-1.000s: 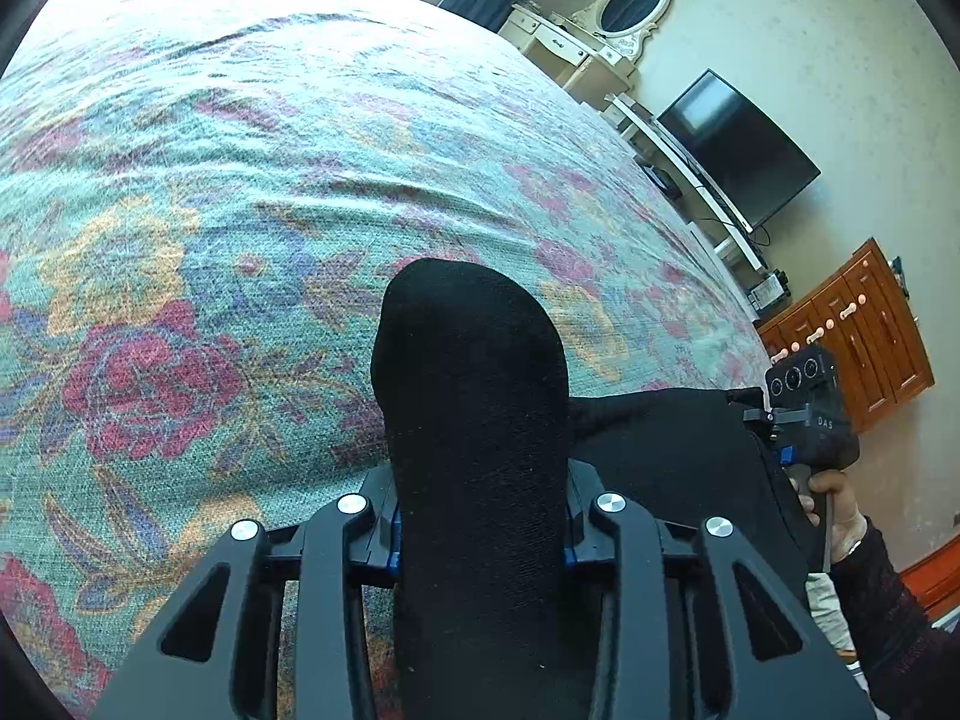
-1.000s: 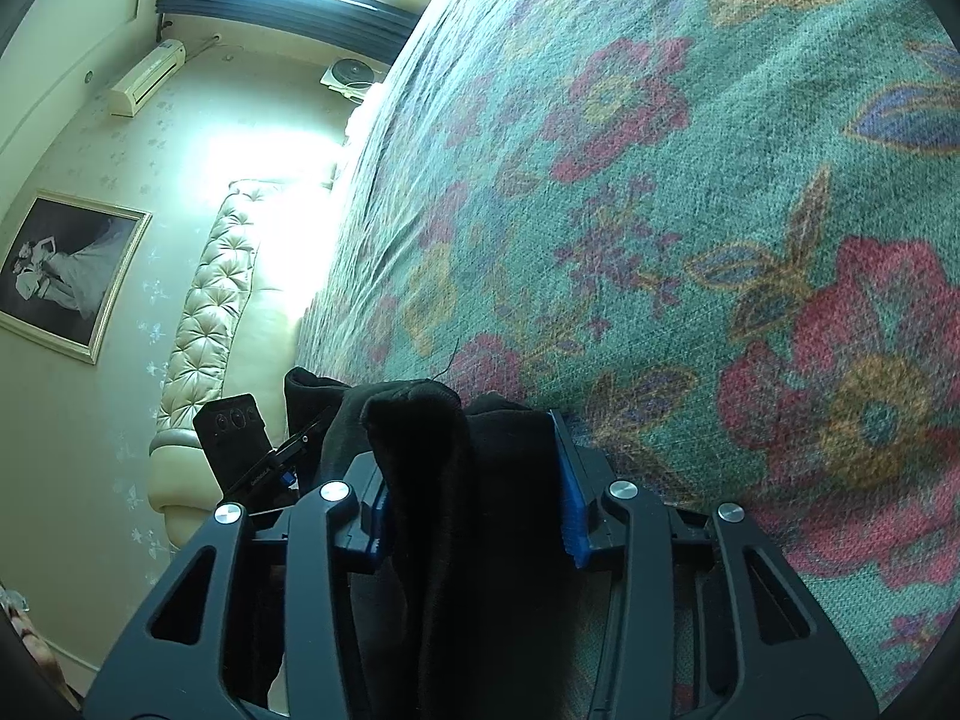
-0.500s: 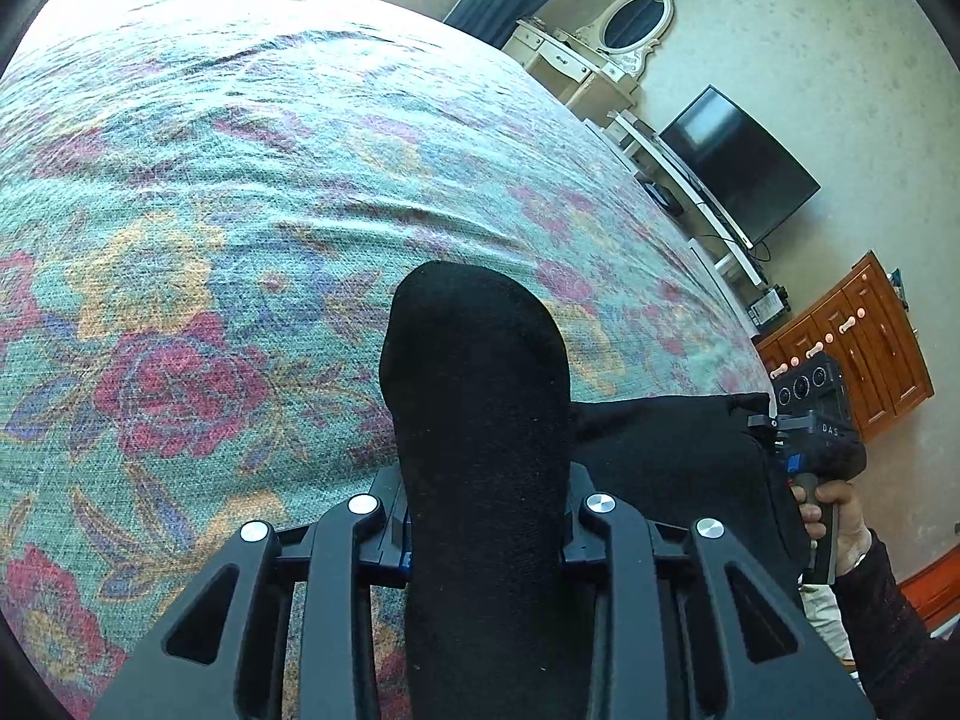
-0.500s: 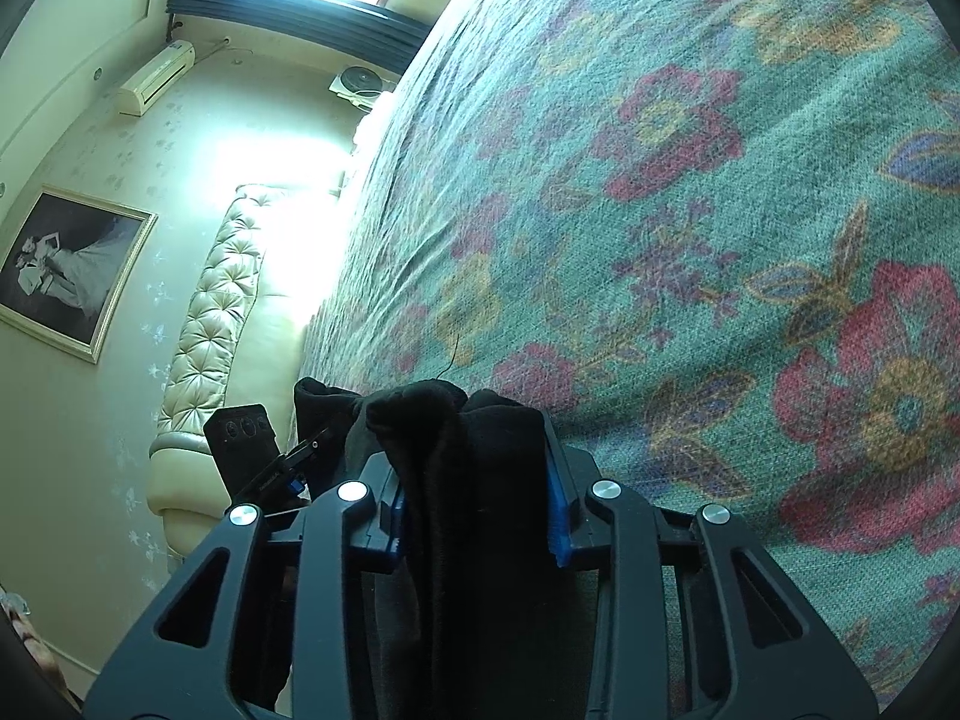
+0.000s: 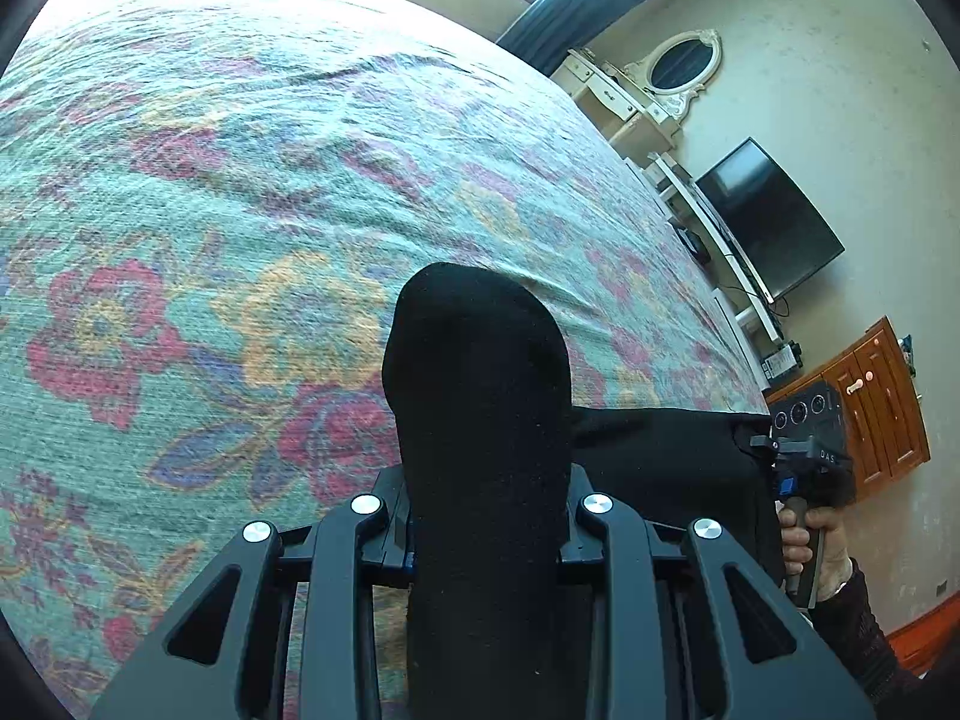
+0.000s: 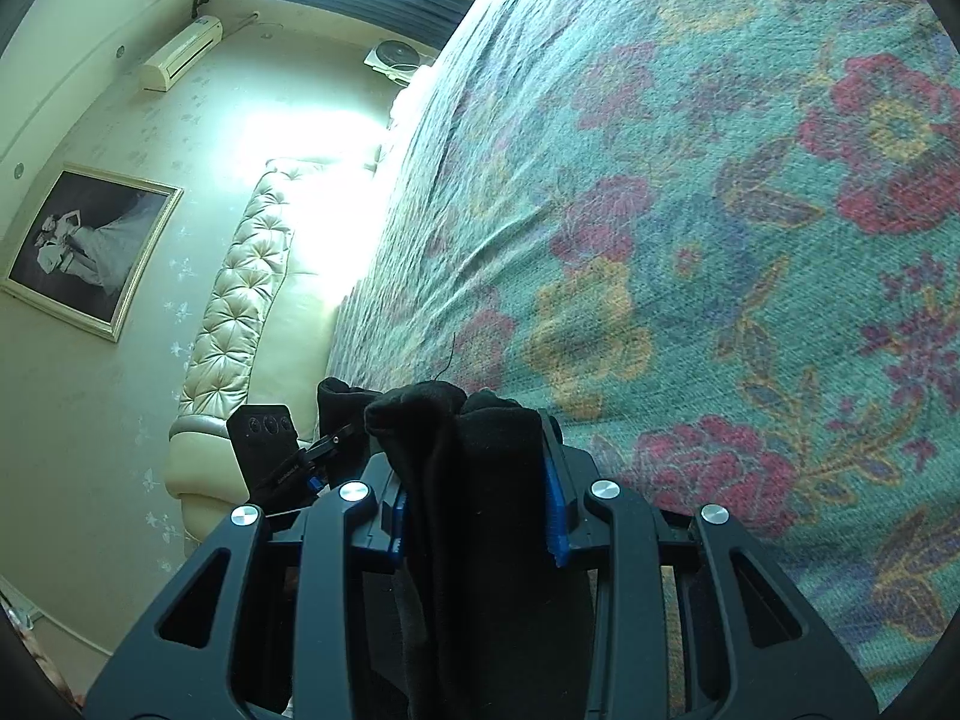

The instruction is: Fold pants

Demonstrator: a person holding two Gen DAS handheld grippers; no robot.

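Observation:
The black pants (image 5: 480,420) are bunched between the jaws of my left gripper (image 5: 483,516), which is shut on them above the floral bedspread (image 5: 240,210). The fabric stretches right to my right gripper, seen in the left wrist view (image 5: 807,450) with a hand on its handle. In the right wrist view my right gripper (image 6: 474,480) is shut on a thick fold of the pants (image 6: 474,540). The left gripper shows there (image 6: 270,444) at the left. The rest of the pants hangs hidden below both grippers.
The bed fills most of both views, with a tufted cream headboard (image 6: 240,288) at its end. A television (image 5: 768,216), a white dresser with oval mirror (image 5: 648,90) and a wooden cabinet (image 5: 876,408) stand along the wall.
Both grippers have moved forward over the bed with the pants still held. The views have tilted up a little, showing more of the bedspread ahead.

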